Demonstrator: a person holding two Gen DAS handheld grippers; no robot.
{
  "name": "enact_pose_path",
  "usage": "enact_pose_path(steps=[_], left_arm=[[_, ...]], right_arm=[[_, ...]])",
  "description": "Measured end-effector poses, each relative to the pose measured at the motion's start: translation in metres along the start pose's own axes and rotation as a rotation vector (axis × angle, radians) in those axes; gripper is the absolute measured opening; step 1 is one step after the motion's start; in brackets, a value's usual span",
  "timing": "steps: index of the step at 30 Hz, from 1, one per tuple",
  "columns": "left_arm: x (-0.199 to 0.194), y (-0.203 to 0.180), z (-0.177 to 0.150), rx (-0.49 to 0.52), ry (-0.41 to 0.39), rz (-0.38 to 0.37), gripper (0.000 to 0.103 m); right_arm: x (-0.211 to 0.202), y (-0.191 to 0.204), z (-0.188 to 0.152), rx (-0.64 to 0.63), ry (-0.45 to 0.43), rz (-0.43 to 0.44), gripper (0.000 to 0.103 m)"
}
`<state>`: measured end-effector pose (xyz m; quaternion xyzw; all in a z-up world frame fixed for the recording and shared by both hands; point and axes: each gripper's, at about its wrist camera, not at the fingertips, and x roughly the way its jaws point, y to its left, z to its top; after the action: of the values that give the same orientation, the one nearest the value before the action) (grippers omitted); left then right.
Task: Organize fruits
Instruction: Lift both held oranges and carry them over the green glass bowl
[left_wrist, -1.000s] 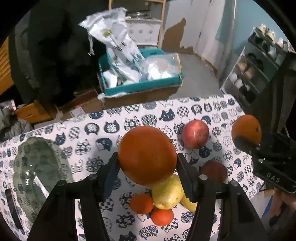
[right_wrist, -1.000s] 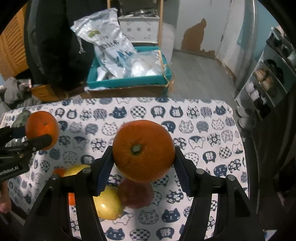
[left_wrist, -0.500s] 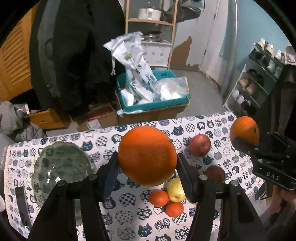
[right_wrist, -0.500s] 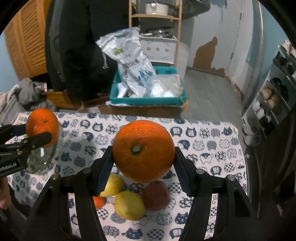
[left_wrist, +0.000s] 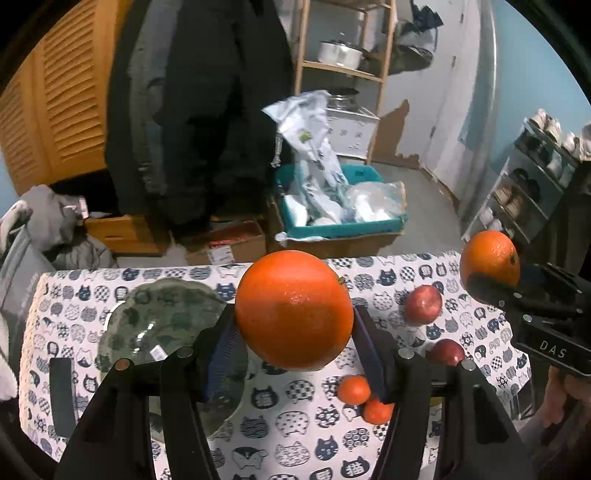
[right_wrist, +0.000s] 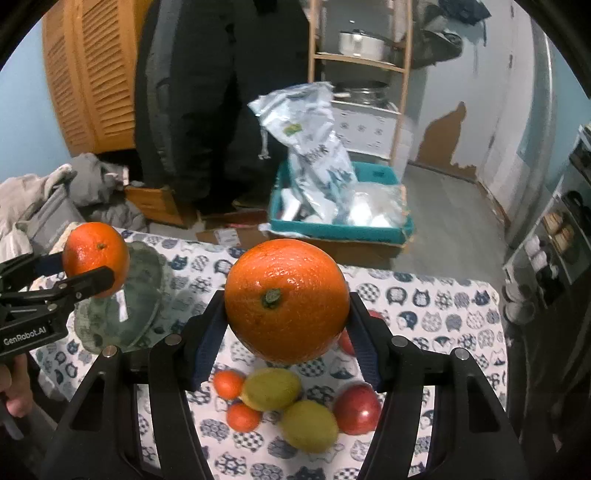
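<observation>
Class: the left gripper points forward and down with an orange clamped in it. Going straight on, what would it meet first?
Probably the cat-print tablecloth beside the green glass bowl; the left gripper and its orange hide the exact spot, so depth is uncertain.

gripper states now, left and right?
Left gripper: closed on an orange, held above the table.
Right gripper: closed on another orange, also held above the table.

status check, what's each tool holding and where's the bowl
Left tool shut on an orange. Right tool shut on another orange. Glass bowl empty, nothing blocking.
</observation>
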<state>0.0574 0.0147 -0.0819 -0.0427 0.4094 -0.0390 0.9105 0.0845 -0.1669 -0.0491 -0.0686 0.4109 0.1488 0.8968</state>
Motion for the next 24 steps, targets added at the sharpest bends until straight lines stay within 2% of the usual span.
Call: enact_pose_path(steps=[15,24], left_arm=[[-0.022,0.077,-0.016,-0.114,-0.024,0.093,0.062],[-0.019,0.120,-0.029,-0.182,-0.002,0.139,0.062]], right_arm=[[0.021,0.077,0.028,-0.079,0.002,0.103,0.063],[0.046,0.119,0.035,-0.114,0.036,0.157,0.063]])
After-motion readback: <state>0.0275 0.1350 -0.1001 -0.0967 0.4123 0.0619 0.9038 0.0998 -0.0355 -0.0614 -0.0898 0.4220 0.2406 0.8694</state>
